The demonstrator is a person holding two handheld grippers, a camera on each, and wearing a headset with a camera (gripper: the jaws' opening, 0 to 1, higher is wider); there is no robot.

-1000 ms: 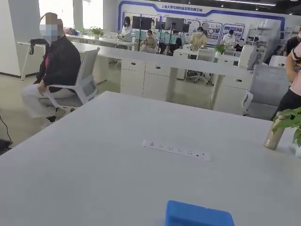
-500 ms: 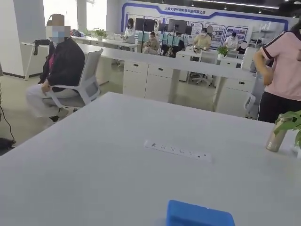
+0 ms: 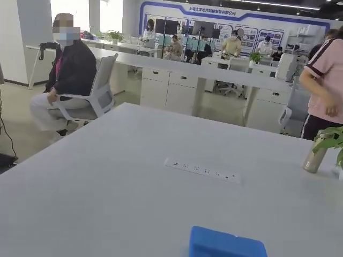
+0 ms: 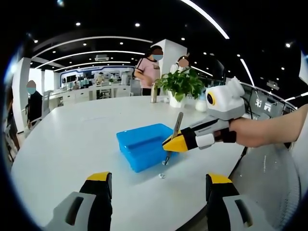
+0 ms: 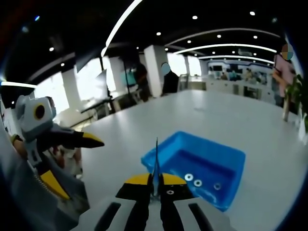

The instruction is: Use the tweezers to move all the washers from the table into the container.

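Head view: container (image 3: 227,243) cut off by the bottom edge, plant (image 3: 331,140) by the right edge. Left gripper view: tweezers (image 4: 177,126) tip too small to tell if it holds anything; speck (image 4: 162,176) on the table (image 4: 72,144) beside it, maybe a washer. Right gripper view: washers (image 5: 188,177) in the container blurred, count unclear.

The container (image 4: 139,161) is blue, the table (image 4: 72,139) pale grey, washers (image 5: 198,183) and tweezers (image 4: 177,124) silver; left gripper (image 4: 159,177) and right gripper (image 5: 155,182) yellow-tipped black.

Right gripper (image 4: 169,144) holds tweezers (image 4: 178,124), tips down, beside the blue container (image 4: 139,147).
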